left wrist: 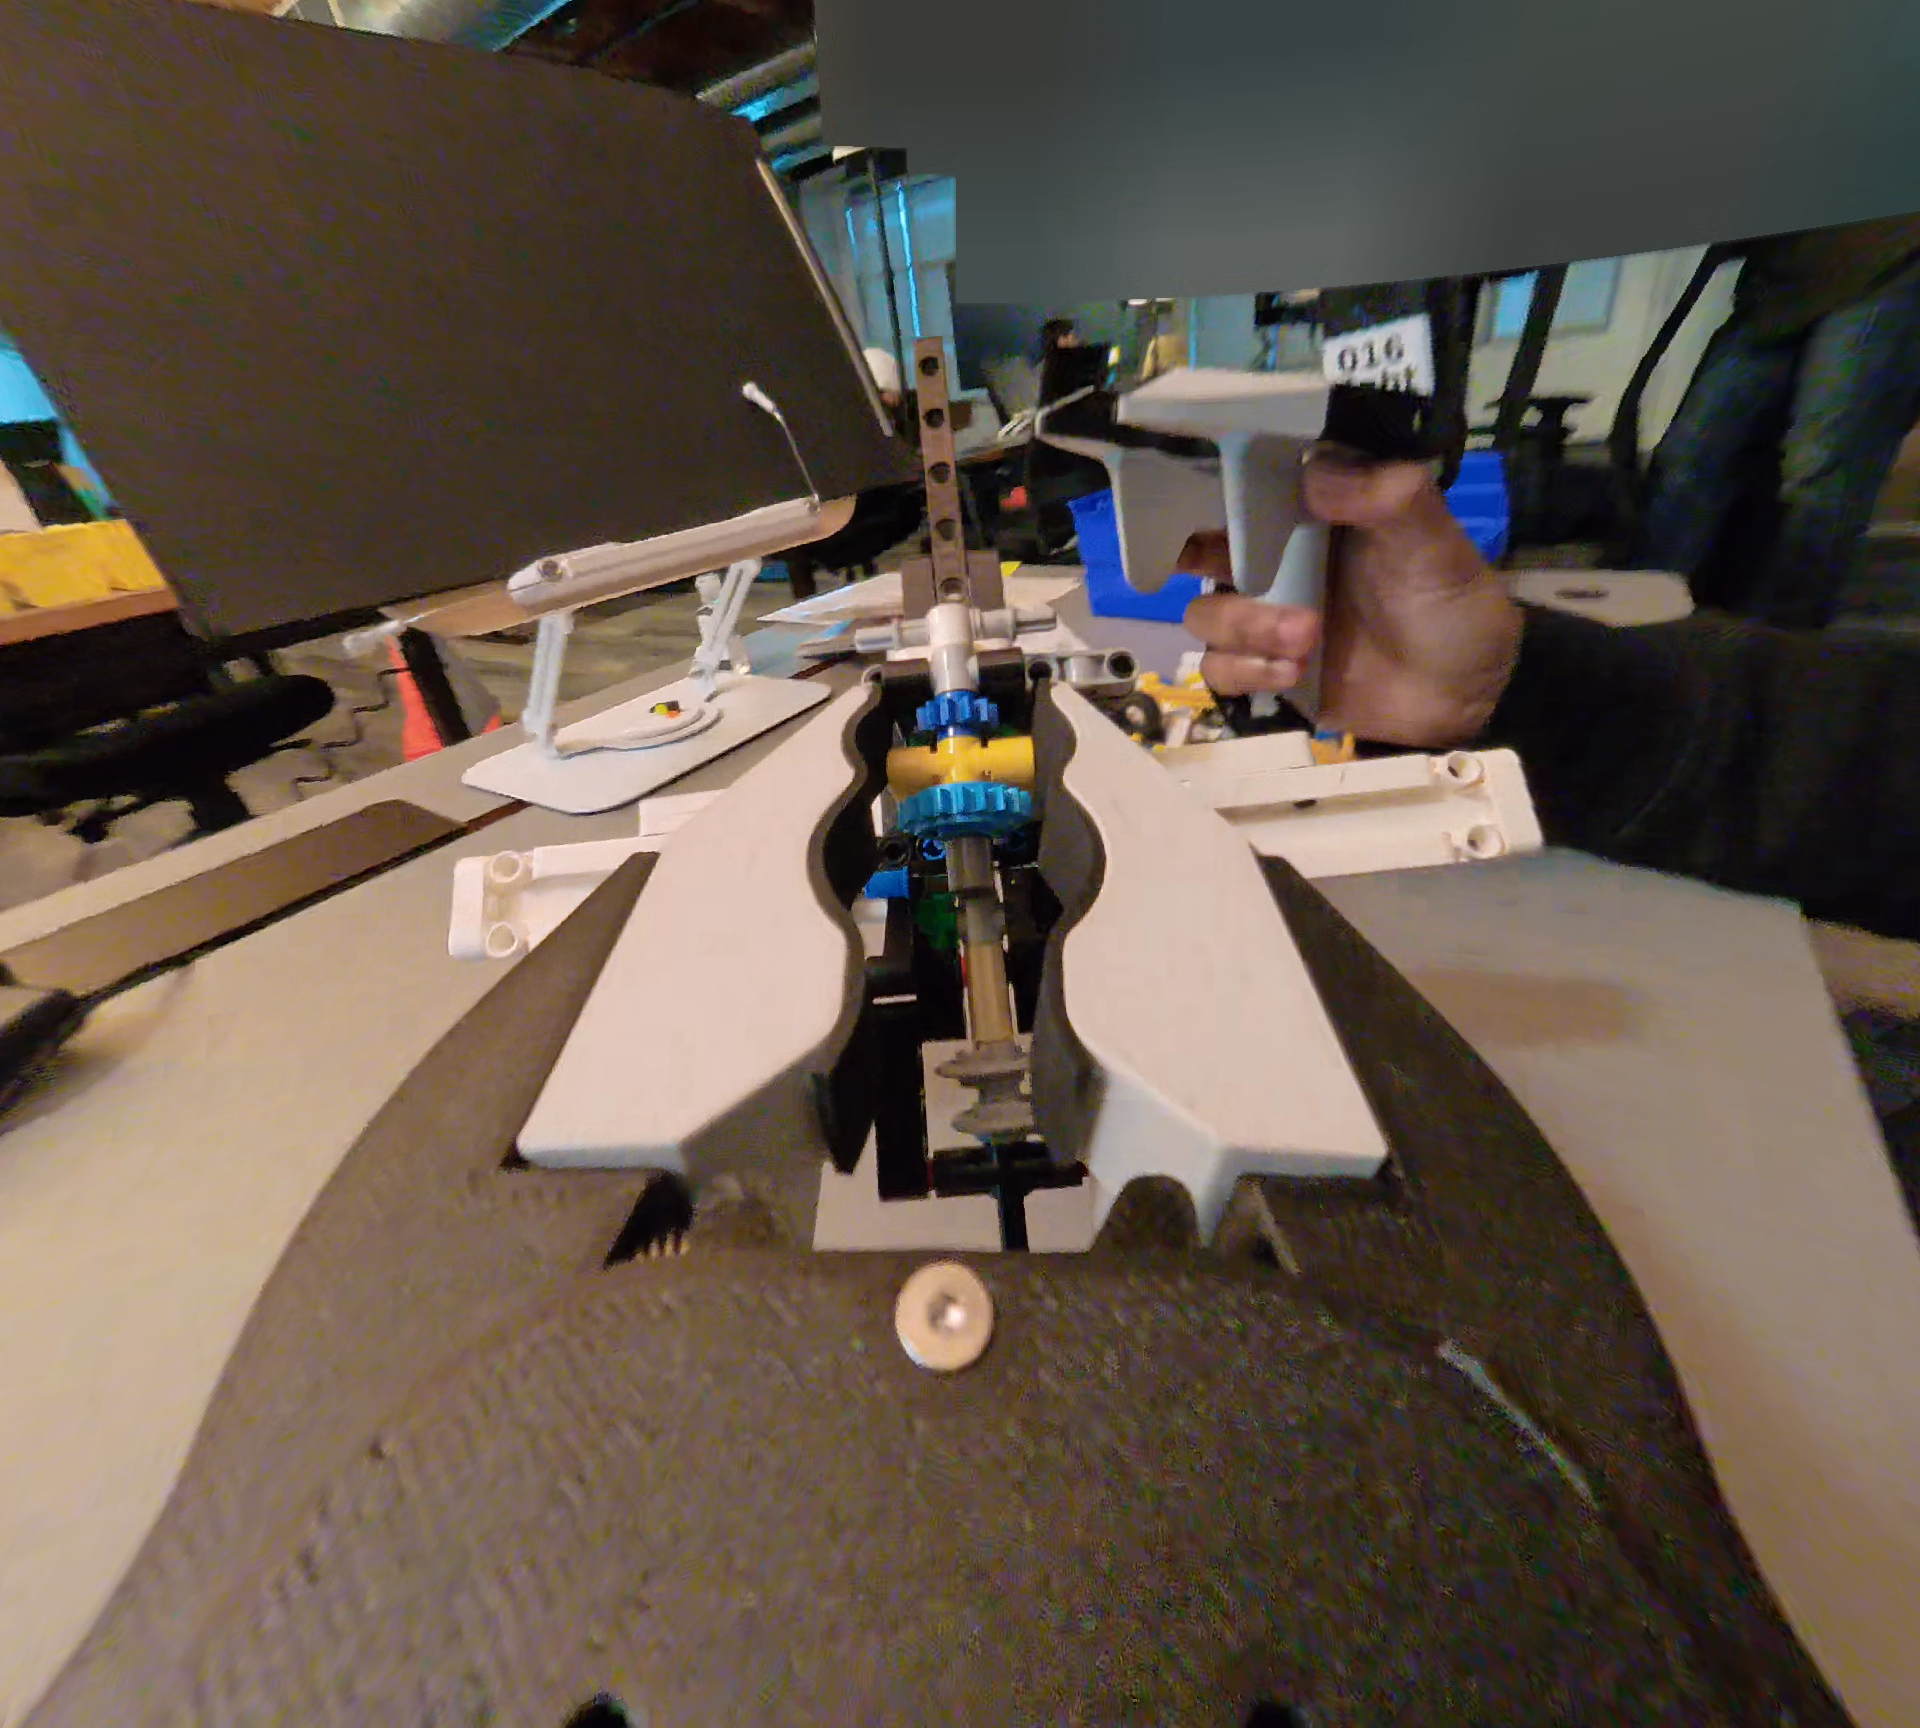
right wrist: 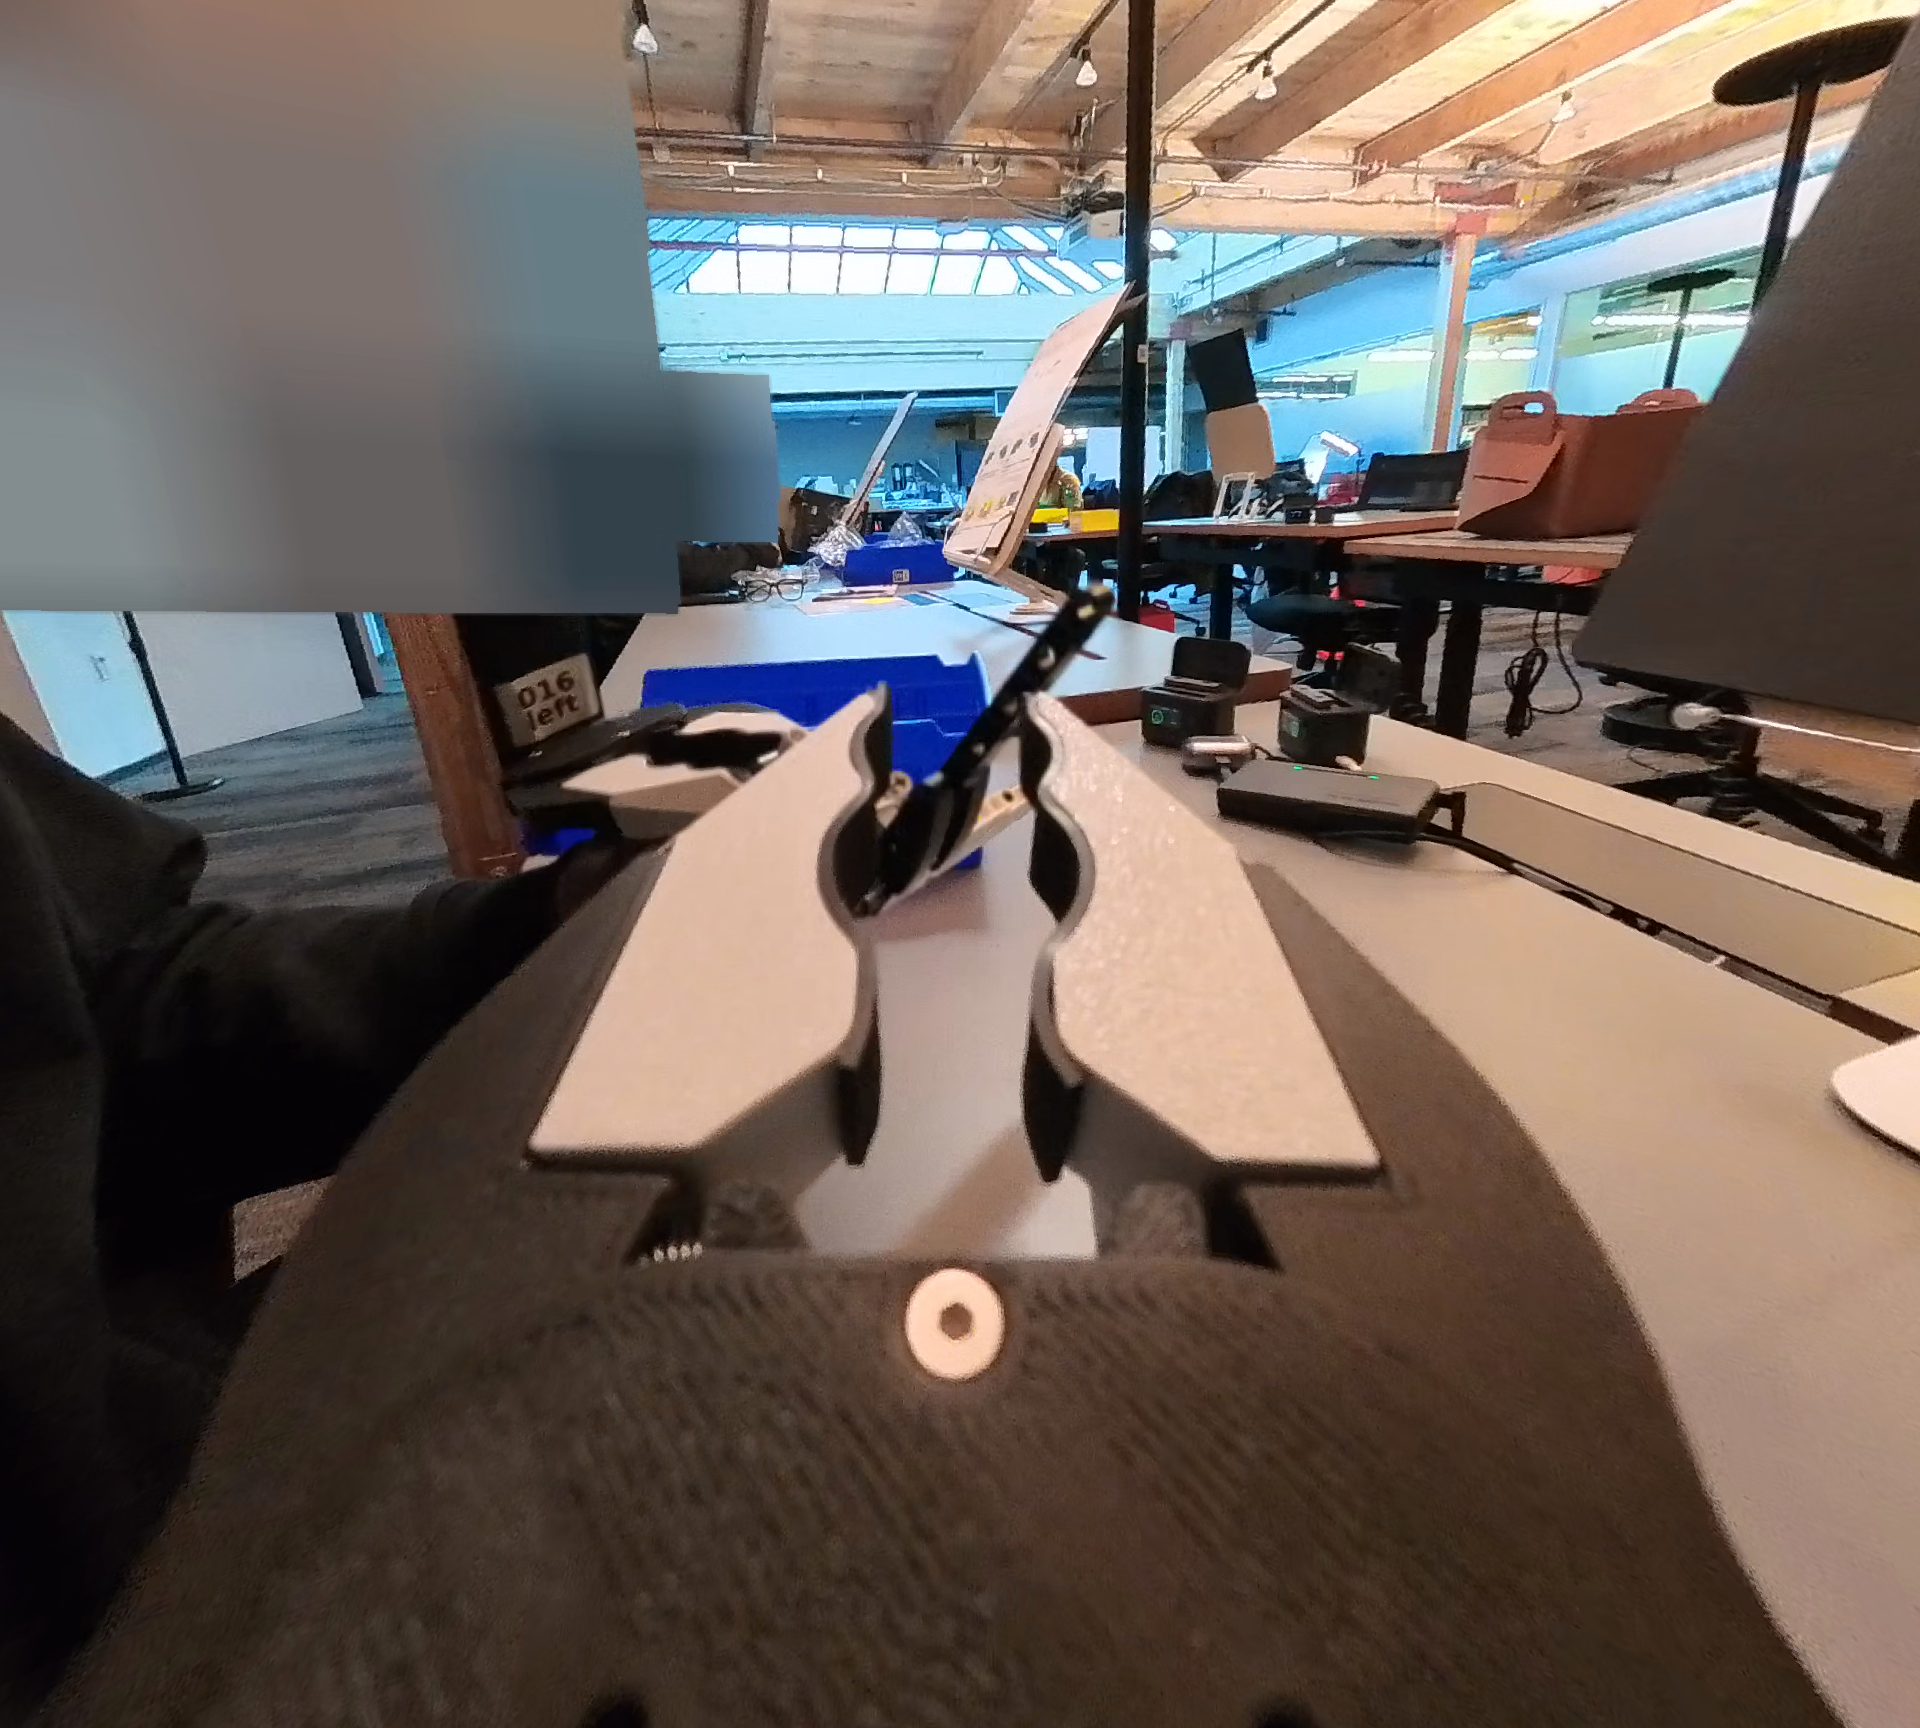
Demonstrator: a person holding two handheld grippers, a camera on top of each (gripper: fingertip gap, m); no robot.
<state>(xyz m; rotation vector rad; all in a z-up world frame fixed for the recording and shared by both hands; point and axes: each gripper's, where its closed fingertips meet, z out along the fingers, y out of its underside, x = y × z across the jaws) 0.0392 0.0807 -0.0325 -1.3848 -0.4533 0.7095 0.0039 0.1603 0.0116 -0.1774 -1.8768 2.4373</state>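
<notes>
Evidently the left gripper (left wrist: 958,691) is doing the holding: its pads pinch a small brick model (left wrist: 961,759) at the yellow hub, between two blue gears, with the axle running back along the fingers. That grip probably keeps the gear train steady and leaves the top free. A dark holed beam (left wrist: 938,452) rises from the model's far end, clear of the fingers, where the other tool can get at it.

The right gripper (right wrist: 954,702), carried by a hand (left wrist: 1403,598), has its jaws spread around that beam. The beam leans through the gap, near the left finger (right wrist: 831,805) and apart from the right one, so nothing is clamped there.

The model is held above the worktop (right wrist: 1455,1107), over white panels (left wrist: 1371,795) lying flat. A blue bin (right wrist: 810,691) sits just beyond, toward the far edge, likely for loose parts. A black board on a white stand (left wrist: 644,743) occupies the far left side in the left wrist view, tilted as if for reading. In the right wrist view, two small chargers (right wrist: 1205,702) and a black box (right wrist: 1330,795) sit by the far edge, well apart from the work.
</notes>
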